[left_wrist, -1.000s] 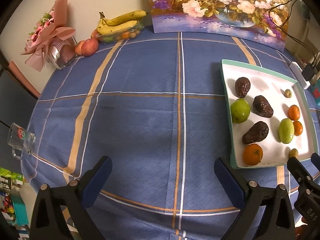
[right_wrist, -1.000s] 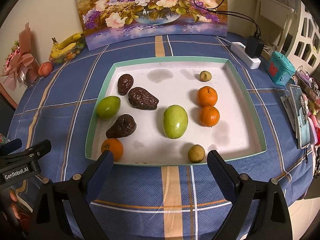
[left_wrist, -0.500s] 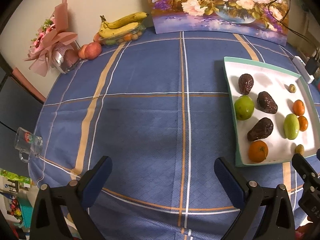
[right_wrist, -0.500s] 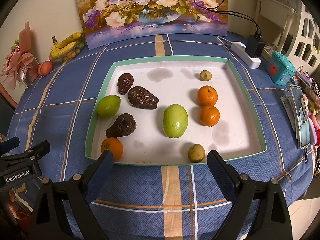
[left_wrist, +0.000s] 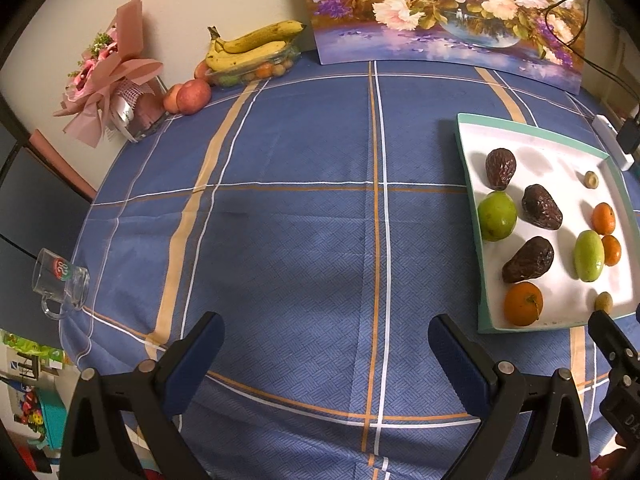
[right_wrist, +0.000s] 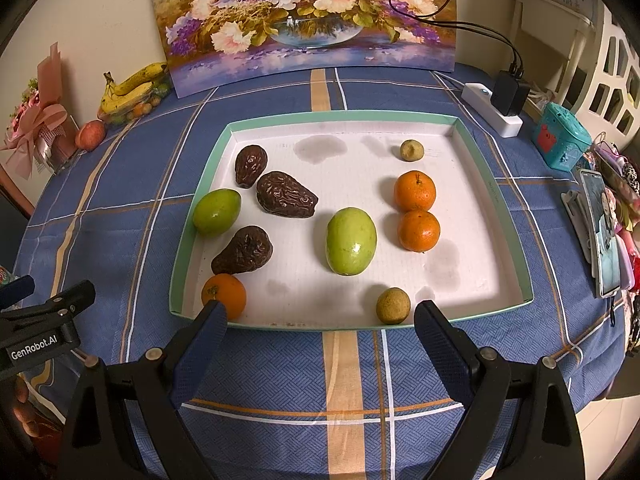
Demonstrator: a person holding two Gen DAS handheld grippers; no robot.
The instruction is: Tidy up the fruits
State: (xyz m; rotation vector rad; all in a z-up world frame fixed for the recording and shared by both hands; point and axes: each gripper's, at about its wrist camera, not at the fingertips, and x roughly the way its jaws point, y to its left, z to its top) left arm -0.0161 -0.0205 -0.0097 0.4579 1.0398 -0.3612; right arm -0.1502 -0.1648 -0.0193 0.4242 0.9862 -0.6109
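A white tray with a green rim (right_wrist: pixel 516 216) lies on the blue checked tablecloth. In it are three dark wrinkled fruits (right_wrist: pixel 285 200), two green fruits (right_wrist: pixel 351 241), three oranges (right_wrist: pixel 415 191) and two small tan fruits (right_wrist: pixel 393 306). My right gripper (right_wrist: pixel 320 328) is open and empty, just in front of the tray's near rim. My left gripper (left_wrist: pixel 326 350) is open and empty over bare cloth, left of the tray (left_wrist: pixel 466 168). The same fruits show in the left wrist view, with an orange (left_wrist: pixel 523 304) at the near corner.
Bananas on a dish of small fruit (left_wrist: pixel 252 46), peaches (left_wrist: pixel 193 96) and a pink bouquet (left_wrist: pixel 110 80) stand at the back left. A glass mug (left_wrist: pixel 60 282) sits at the left table edge. A flower painting (right_wrist: pixel 304 20), a power strip (right_wrist: pixel 494 114), a teal box (right_wrist: pixel 562 136) and a phone (right_wrist: pixel 604 232) stand around the right side.
My left gripper has drawn back and turned a little left, so the tray sits farther right in its view. My right gripper has barely moved.
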